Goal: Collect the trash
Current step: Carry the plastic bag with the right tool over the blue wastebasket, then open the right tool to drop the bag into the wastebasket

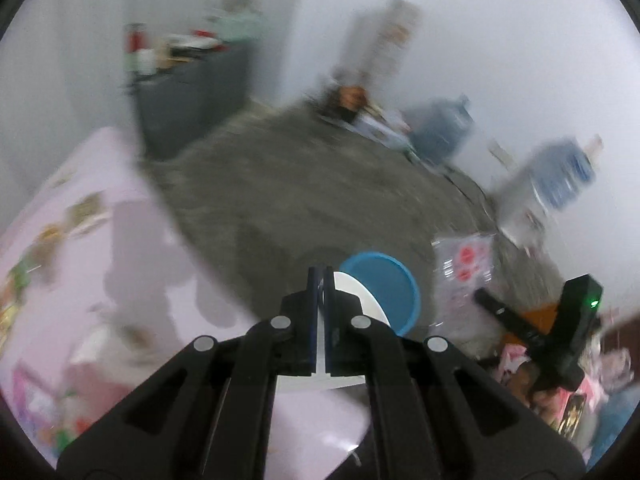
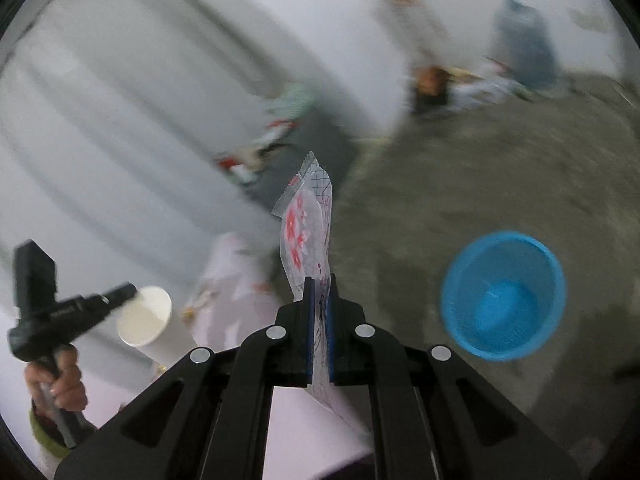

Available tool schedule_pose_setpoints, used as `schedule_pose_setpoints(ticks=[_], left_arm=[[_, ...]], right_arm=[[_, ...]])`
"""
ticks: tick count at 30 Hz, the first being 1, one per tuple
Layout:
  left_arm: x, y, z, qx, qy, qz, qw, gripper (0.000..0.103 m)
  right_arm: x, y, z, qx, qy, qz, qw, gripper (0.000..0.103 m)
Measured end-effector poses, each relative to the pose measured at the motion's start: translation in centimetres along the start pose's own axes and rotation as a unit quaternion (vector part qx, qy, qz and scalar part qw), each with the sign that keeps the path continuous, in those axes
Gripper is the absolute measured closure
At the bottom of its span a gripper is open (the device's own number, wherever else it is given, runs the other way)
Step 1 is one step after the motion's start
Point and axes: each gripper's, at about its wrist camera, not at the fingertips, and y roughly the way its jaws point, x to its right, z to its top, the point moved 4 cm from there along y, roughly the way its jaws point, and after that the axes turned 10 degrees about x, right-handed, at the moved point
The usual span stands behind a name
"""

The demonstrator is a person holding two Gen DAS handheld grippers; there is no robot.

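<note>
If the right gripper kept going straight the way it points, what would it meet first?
Likely the bare grey floor, left of the blue plastic basket; blur leaves depth unclear. The right gripper holds a clear printed wrapper.

Cup (image 2: 146,320) – matt white paper; wrapper (image 2: 306,236) – thin glossy plastic film; basket (image 2: 504,296) – blue plastic mesh; floor (image 2: 500,184) – rough grey concrete.

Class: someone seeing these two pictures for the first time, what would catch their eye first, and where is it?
The bright blue basket on the grey floor, lower right in the right wrist view. Next, the clear wrapper with red flowers, pinched upright in the right claw, and the white paper cup clamped by the left claw.
</note>
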Motion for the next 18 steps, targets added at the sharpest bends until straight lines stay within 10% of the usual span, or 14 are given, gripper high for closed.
schedule_pose_setpoints(ticks=[13,18], left_arm=[[12.1,26.7,-4.7,-0.122,-0.002,-0.051,0.9913,0.102],[11.9,31.4,-6.4,-0.135,-0.007,-0.008,0.9908,0.055]], right_arm=[[18.2,9.7,-1.4,-0.058,0.118,-0.129,0.983,0.097],[22.2,14.4,-2.9,-0.098,0.119,-0.178,0.972,0.073]])
